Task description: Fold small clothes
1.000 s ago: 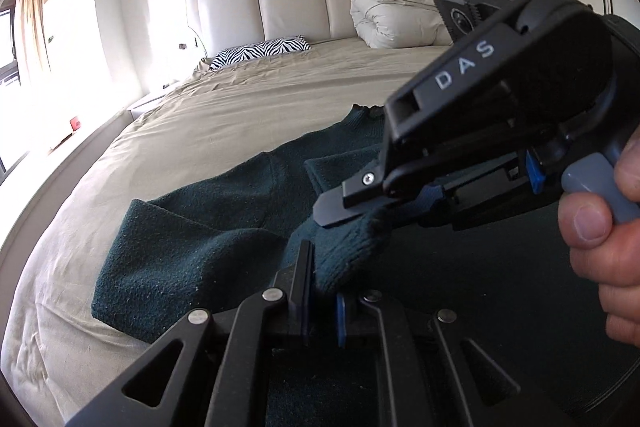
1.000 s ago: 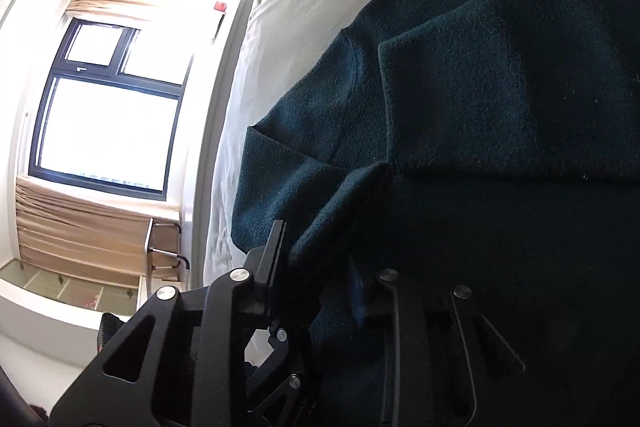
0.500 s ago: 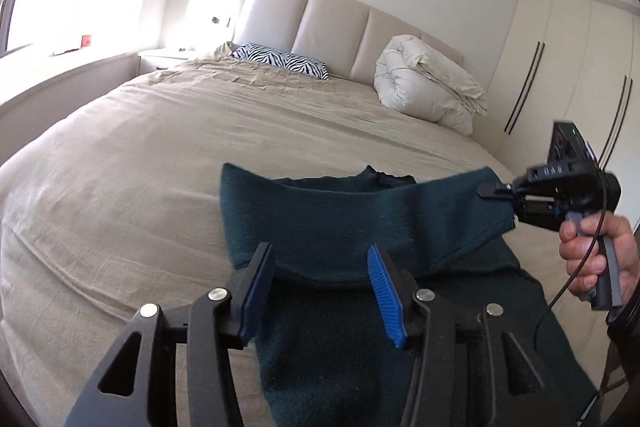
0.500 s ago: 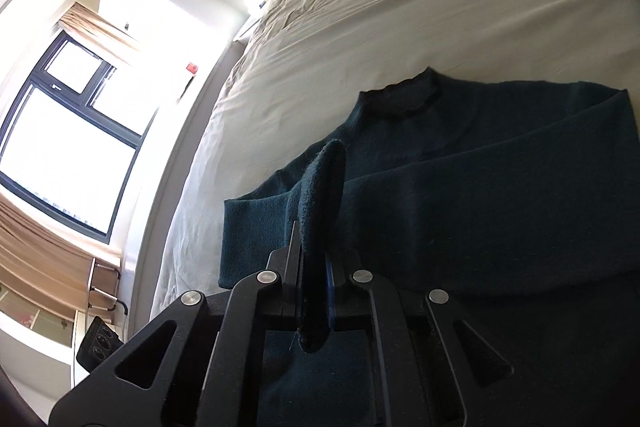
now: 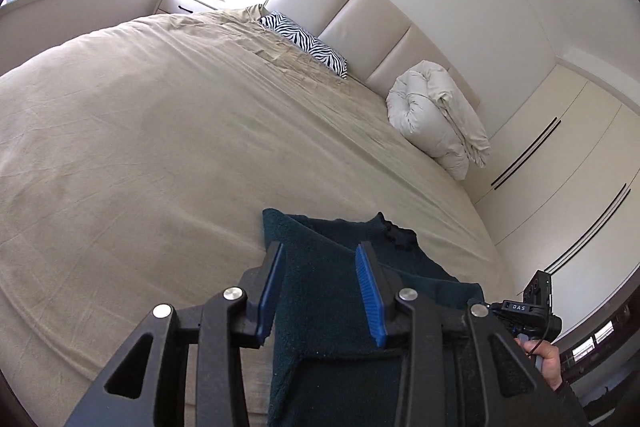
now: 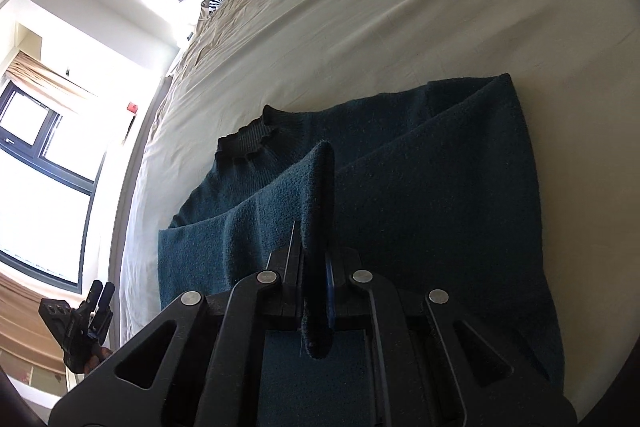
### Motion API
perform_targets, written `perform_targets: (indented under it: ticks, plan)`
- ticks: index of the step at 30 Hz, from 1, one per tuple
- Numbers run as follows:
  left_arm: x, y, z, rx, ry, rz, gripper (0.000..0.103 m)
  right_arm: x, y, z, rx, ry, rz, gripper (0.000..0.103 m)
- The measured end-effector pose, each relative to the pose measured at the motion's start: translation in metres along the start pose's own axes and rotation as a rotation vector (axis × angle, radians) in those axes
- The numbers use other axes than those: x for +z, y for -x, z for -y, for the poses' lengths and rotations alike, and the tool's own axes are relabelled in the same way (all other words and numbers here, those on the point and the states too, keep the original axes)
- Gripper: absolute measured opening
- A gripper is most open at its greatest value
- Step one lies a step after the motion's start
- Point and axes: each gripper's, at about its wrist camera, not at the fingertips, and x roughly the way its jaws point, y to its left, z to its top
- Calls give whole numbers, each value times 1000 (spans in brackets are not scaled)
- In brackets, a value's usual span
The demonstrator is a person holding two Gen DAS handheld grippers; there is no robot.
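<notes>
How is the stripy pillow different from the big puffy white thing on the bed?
The zebra pillow has black and white stripes; the rolled duvet is plain cream white. The pillow looks flat and lies low, while the duvet is bundled up thick and stands taller. The pillow sits toward the window side of the headboard, the duvet toward the wardrobe side. Both rest on the beige bed cover at the head end.

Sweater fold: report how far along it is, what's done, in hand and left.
Done: the dark green sweater lies on the bed with one sleeve folded across its body. In hand: the right gripper is shut on a pinched ridge of knit; the left gripper has just been closing, its jaws apart astride the fabric, not pressing it. Left: laying that fold flat and folding the body down.
</notes>
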Motion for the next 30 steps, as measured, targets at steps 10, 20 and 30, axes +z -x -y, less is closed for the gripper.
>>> perform_targets:
  ticks: [10,20,30]
  plan:
    - [-11,-51,-4,4,19,-122,38,-6,-17,24,-20,-39,-10,7]
    - [-9,-67,-5,7,12,-158,38,-6,-34,32,-16,-56,-20,7]
    - [7,-96,2,-16,-25,-169,38,3,-40,26,-39,-7,-21,7]
